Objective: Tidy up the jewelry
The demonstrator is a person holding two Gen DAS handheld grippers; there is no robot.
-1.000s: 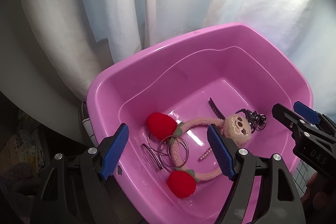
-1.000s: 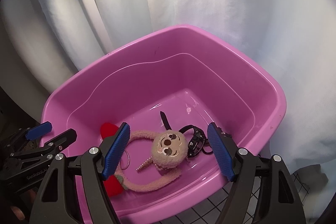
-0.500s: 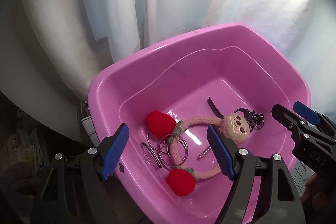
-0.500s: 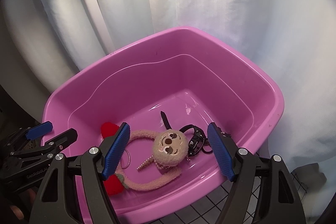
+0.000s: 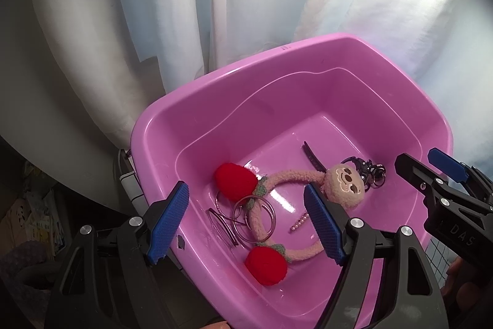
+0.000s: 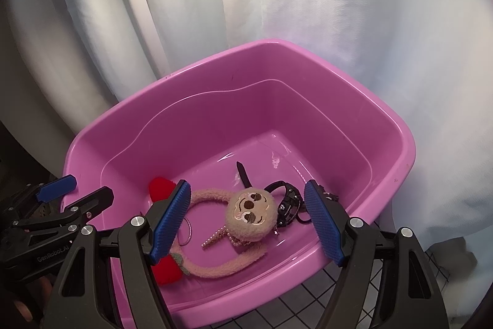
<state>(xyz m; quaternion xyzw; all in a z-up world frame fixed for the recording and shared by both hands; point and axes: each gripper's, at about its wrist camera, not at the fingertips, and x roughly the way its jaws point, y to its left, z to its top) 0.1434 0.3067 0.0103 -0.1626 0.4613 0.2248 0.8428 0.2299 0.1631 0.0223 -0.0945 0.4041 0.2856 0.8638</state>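
Both sets of fingers are spread wide and empty, left gripper point(image 5: 246, 219) and right gripper point(image 6: 248, 219) hovering over the pink tub point(image 6: 308, 57). The plush headband point(image 6: 249, 207) lying in it looks soft and light; I'd pinch its fuzzy band.

glossy plastic tub point(image 5: 308, 57), fuzzy cloth headband point(image 5: 286, 178)

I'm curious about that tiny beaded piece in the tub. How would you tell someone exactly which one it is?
Look into the pink tub, at its floor. A fuzzy headband with red pompoms curves there, and inside that curve lies the pearl hair clip. It is the only short straight row of pale beads, unlike the round metal rings beside it.
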